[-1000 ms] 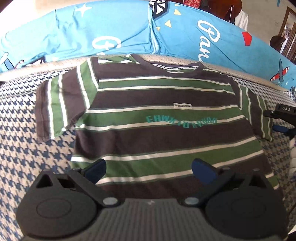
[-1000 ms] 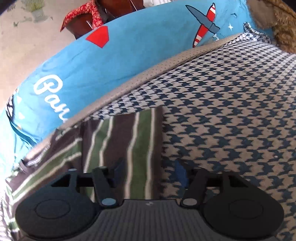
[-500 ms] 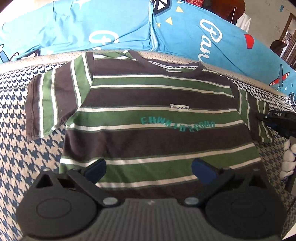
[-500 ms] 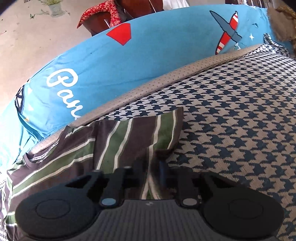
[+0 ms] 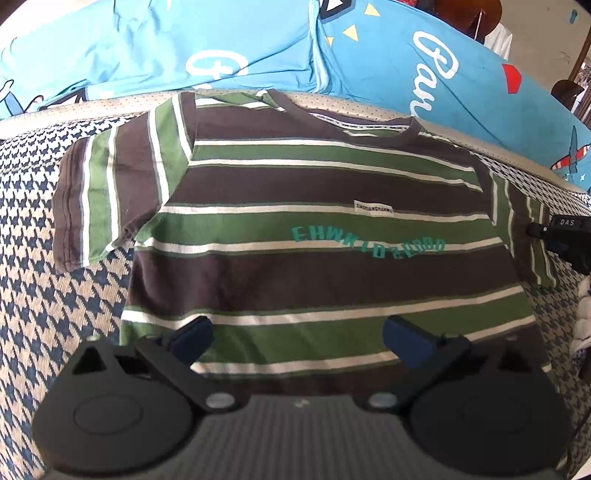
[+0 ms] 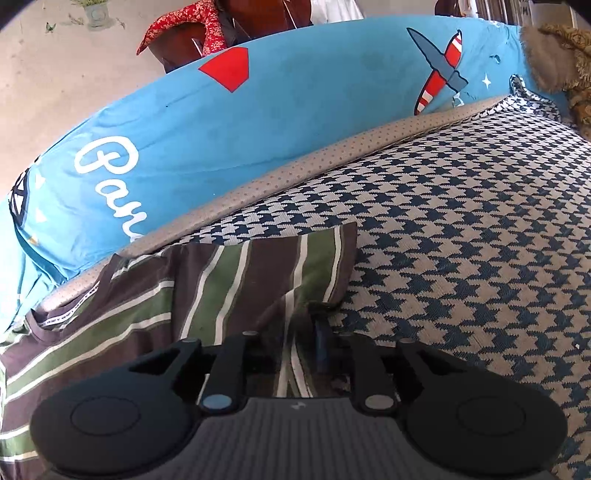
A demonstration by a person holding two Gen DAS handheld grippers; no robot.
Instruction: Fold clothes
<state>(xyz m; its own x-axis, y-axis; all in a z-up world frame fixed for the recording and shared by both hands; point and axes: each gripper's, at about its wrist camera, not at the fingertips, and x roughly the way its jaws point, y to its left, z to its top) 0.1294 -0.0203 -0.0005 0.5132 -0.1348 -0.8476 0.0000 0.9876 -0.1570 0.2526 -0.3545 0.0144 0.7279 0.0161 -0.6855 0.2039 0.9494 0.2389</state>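
A brown, green and white striped T-shirt point(image 5: 314, 229) with teal lettering lies flat, front up, on the houndstooth cover, its collar at the far side. My left gripper point(image 5: 299, 334) hovers open over the shirt's near hem with nothing between its fingers. My right gripper point(image 6: 299, 332) sits at the outer edge of the shirt's right sleeve point(image 6: 273, 269). A fold of that sleeve is bunched between its narrow jaws, which are opening slightly. In the left wrist view the right gripper point(image 5: 554, 236) shows at the far right, on the sleeve.
Blue printed pillows point(image 5: 258, 48) line the far edge behind a beige dotted strip point(image 6: 295, 173). The houndstooth cover point(image 6: 461, 258) spreads wide to the right of the sleeve. A white knitted thing point(image 5: 583, 314) lies at the right edge. Dark wooden furniture with red cloth point(image 6: 207, 26) stands beyond the pillows.
My right gripper went from open astride the sleeve edge to closed on it, and the sleeve corner has puckered up. The left gripper stays open over the hem.
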